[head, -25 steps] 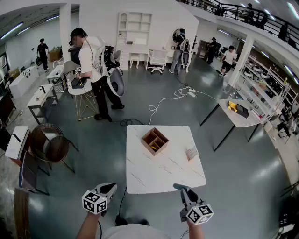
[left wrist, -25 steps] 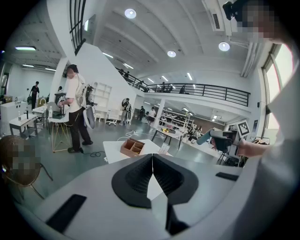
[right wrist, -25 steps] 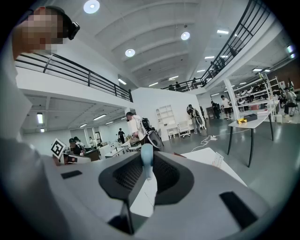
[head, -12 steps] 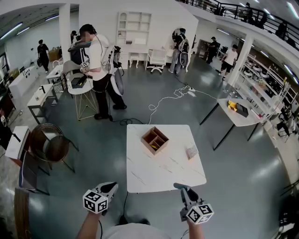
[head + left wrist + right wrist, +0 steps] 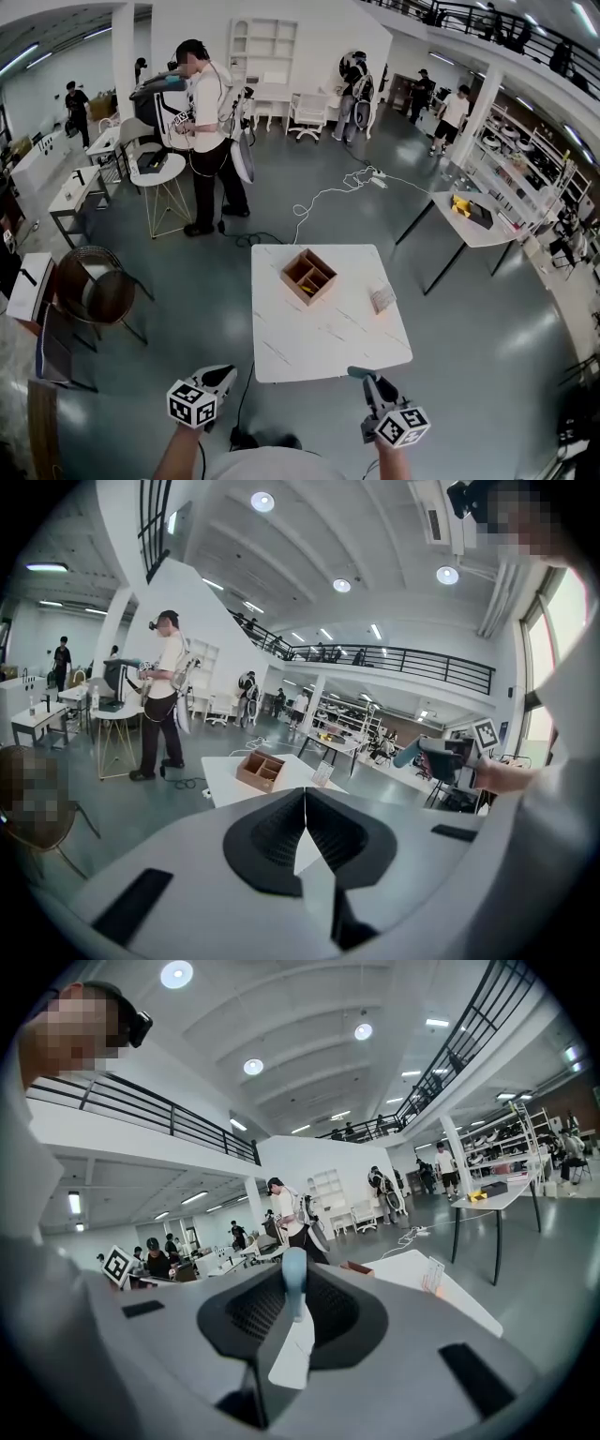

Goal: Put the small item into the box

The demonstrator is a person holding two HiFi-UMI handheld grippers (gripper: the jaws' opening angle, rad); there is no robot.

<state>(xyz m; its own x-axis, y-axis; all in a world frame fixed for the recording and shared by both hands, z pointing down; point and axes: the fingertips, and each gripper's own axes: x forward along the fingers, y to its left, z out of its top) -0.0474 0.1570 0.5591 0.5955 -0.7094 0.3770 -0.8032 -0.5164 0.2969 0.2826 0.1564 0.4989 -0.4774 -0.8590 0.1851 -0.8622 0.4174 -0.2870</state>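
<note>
A wooden box (image 5: pixel 308 276) with compartments stands on the white marble table (image 5: pixel 328 342), toward its far side. The small item (image 5: pixel 382 298), a pale little packet, lies to the box's right near the table's right edge. Both grippers hover below the table's near edge, off the tabletop. My left gripper (image 5: pixel 223 375) is shut with nothing in it, and my right gripper (image 5: pixel 360 374), with a teal tip, is shut and empty too. The left gripper view shows the box (image 5: pixel 260 769) and the item (image 5: pixel 323 773) far ahead. The right gripper view shows the item (image 5: pixel 433 1275) on the table.
A person in a white shirt (image 5: pixel 208 112) stands beyond the table beside a small round table (image 5: pixel 159 178). A wicker chair (image 5: pixel 94 286) sits at the left. A white cable (image 5: pixel 319 202) lies on the floor, and another table (image 5: pixel 469 223) stands at the right.
Both grippers have stayed in place. The head view has shifted slightly, and the person in the white shirt has turned and stepped a little to the right.
</note>
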